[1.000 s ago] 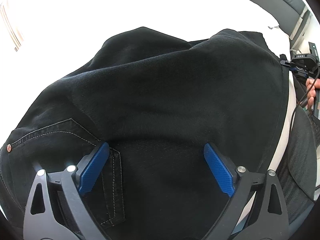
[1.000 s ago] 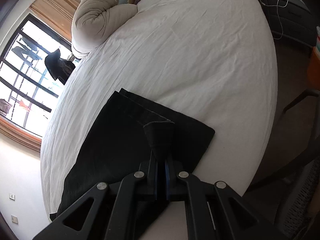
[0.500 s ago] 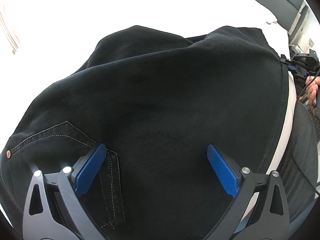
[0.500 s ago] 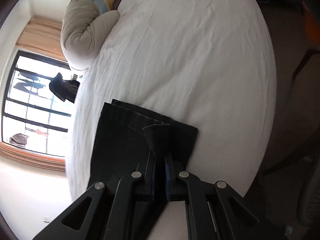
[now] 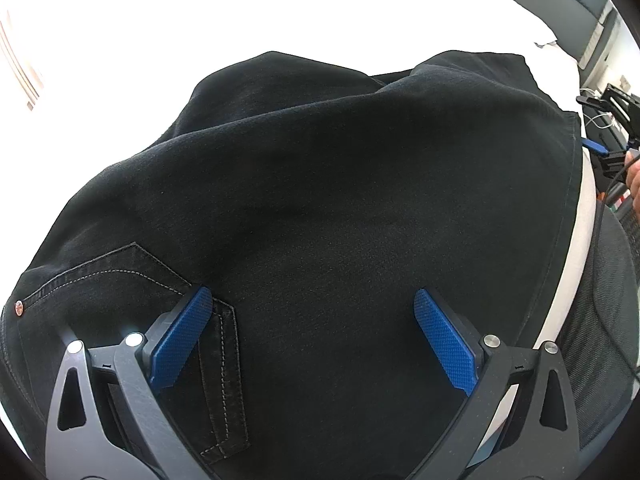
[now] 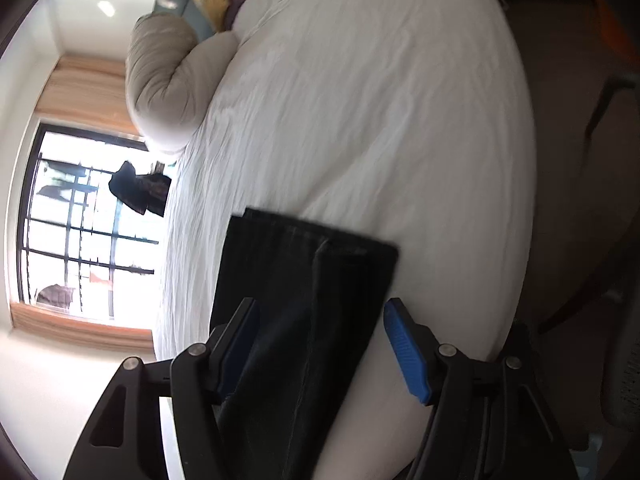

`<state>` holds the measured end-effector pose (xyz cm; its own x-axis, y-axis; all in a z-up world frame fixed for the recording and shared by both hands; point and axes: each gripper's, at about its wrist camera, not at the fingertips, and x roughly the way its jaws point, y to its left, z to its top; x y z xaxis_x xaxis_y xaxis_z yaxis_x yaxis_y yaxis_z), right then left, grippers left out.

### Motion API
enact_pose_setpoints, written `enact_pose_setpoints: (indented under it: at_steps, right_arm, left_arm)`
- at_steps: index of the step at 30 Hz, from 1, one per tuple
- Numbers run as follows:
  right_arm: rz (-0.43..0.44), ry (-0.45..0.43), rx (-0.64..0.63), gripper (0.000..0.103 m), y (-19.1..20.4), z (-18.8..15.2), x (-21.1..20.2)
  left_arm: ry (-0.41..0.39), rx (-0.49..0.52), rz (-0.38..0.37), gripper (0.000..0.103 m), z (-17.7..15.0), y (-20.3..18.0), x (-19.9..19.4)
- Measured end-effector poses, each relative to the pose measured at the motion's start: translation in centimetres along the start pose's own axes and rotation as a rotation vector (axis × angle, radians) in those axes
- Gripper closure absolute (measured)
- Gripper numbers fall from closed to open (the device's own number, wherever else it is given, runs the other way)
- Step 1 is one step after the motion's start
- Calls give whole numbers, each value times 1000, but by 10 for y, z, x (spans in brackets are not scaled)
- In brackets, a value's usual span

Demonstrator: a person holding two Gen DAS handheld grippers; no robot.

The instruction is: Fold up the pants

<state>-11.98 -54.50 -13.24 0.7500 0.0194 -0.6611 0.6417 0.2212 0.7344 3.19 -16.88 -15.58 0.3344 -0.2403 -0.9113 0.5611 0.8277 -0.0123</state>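
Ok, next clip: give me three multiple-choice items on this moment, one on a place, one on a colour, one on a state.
1. Where do the pants lie?
A. on the bed
B. on a chair
C. on the floor

2. What colour are the pads?
A. red
B. blue
C. green

3. How is the right gripper?
A. shut on the hem
B. shut on nothing
C. open, its jaws having just been opening

Key: 1 A, black cloth lies flat on the white sheet. 2 B, blue shows on both grippers. 3 C, its pads stand apart, cloth lying loose between them.
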Motion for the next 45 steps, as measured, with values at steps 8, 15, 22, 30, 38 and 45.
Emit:
enact_pose_setpoints:
  at_steps: [8, 15, 22, 30, 38, 45]
  right_arm:
    - [-97, 50, -116, 89, 17, -6, 24]
    - [-111, -6, -70, 98, -3, 5, 14]
    - [-132, -10, -104, 98, -1, 4, 14]
    - [-116, 7, -123, 98, -1, 6, 15]
    - [-112, 19, -136, 97, -1, 7, 18]
    - [-123, 13, -149, 98, 1, 6, 18]
  left_arm:
    - [-5, -21, -21, 0, 2, 8, -4]
    - [-89, -149, -95, 0, 11, 33, -24]
    - [-209, -134, -72, 0, 52, 71, -56]
    - [-93, 148, -81, 0, 120, 89, -30]
    - [65, 287, -138, 53, 121, 67, 16]
    - [78, 240, -79, 88, 133, 76, 38]
